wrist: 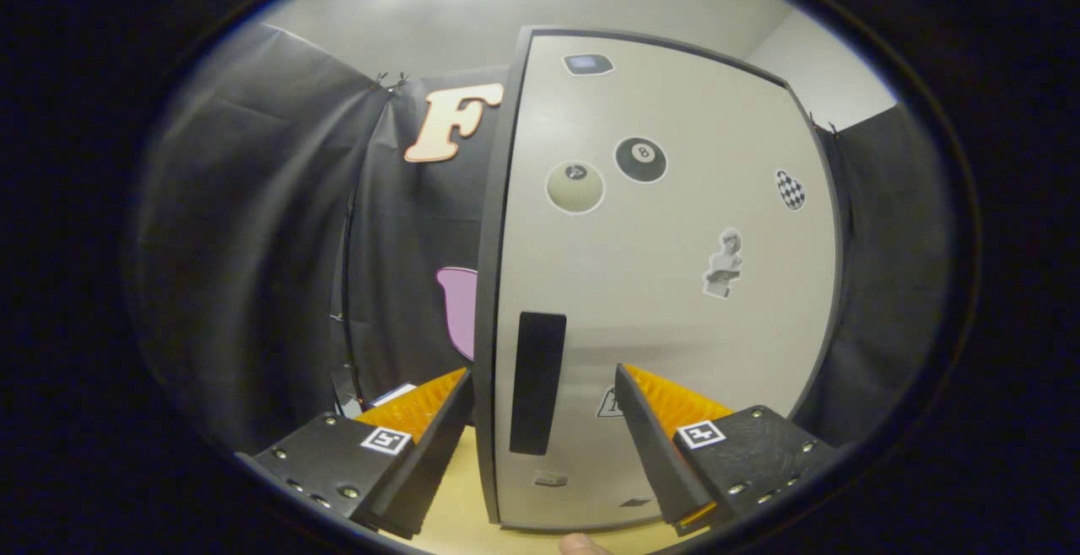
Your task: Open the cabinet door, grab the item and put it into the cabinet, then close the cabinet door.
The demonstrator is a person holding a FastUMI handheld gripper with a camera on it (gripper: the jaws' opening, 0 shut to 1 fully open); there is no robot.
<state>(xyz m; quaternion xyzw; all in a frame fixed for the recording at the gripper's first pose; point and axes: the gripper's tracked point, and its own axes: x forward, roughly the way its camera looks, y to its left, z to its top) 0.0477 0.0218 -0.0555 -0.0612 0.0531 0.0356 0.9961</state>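
A tall cabinet with a pale door stands right in front of me, its door closed and dotted with stickers. A dark vertical handle sits near the door's left edge, low down. My gripper is open, with the handle and the door's left edge between its two fingers. The left finger lies beyond the cabinet's left side and the right finger is in front of the door face. Neither finger presses on the handle.
The cabinet rests on a light wooden tabletop. Black cloth walls hang to the left and right of it. A fingertip of a person's hand shows below the cabinet's base.
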